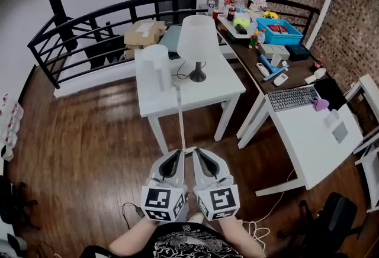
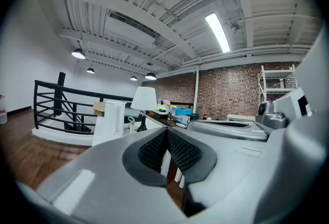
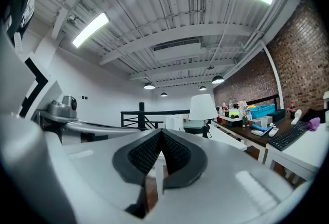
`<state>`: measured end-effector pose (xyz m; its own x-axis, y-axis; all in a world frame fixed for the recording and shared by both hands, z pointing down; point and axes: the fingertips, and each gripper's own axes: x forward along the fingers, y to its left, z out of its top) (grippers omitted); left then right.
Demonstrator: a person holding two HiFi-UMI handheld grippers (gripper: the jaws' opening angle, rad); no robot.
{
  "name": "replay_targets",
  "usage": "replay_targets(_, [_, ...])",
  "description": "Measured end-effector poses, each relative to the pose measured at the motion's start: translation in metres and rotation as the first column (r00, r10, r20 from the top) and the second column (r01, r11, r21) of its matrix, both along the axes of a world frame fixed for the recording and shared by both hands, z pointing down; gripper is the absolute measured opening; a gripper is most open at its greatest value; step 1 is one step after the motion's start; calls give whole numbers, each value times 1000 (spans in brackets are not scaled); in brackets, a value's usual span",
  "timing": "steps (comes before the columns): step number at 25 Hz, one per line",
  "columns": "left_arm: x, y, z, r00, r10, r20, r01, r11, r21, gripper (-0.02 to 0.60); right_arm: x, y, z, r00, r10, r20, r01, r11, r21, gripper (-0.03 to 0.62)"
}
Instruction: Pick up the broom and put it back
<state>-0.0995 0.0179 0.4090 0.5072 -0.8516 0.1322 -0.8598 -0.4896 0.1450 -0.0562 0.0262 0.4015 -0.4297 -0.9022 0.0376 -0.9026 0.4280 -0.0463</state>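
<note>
Left tool (image 2: 166, 130), right tool (image 3: 161, 131) closed; ribbed black pads (image 2: 154, 150); thin white broom pole (image 1: 179, 115)

A white surface (image 1: 154, 106) carries a white lamp (image 1: 196, 44), with a white box (image 1: 156, 66) to its left. Behind it, cardboard boxes (image 1: 144, 32) sit by a black railing (image 1: 77, 26) that curves round the wooden floor (image 1: 77, 138). To the right, a dark desk (image 1: 249, 64) holds a blue bin (image 1: 278, 31). Nearer, a white desk (image 1: 314, 144) bears a keyboard (image 1: 292, 98). A brick wall (image 1: 355, 20) stands far right.
</note>
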Motion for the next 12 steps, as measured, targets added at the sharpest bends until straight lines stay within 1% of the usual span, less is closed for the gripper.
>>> replay_targets(12, [6,16,-5,1000,-10,-2,10,1000,13,5,1,16,-5,1000,-20,11,20,1000,16,0])
